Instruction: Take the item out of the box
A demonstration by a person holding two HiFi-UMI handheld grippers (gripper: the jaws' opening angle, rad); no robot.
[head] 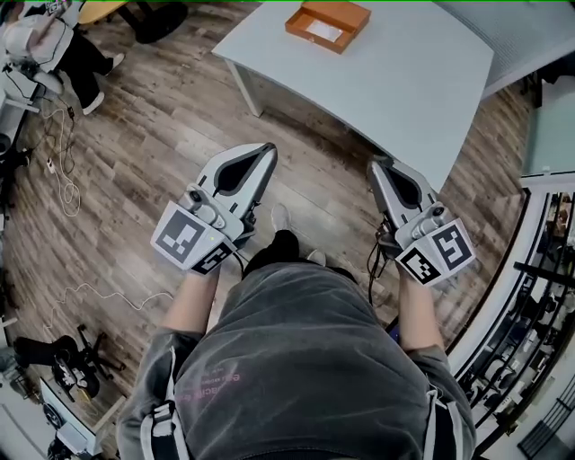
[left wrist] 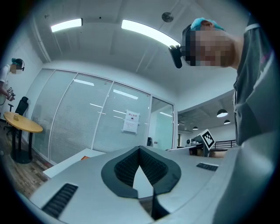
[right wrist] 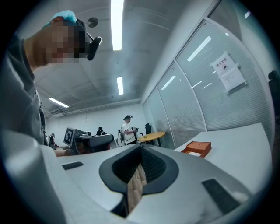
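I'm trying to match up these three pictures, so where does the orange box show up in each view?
Head view: orange box at top centre, on the white table.
Left gripper view: only a tiny orange sliver low down, left of the fingers; probably the box.
Right gripper view: right of the fingers, below mid height.
Shared landmark: the white table under the box.

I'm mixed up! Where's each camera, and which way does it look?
Head view: on the person's head, facing down; shows left gripper, right gripper, forearms, grey shirt.
Left gripper view: on that gripper, facing glass walls; shut jaws, shirt.
Right gripper view: on that gripper, facing white table; shut jaws, shirt.
Shared: head and right gripper views show the open orange cardboard box.
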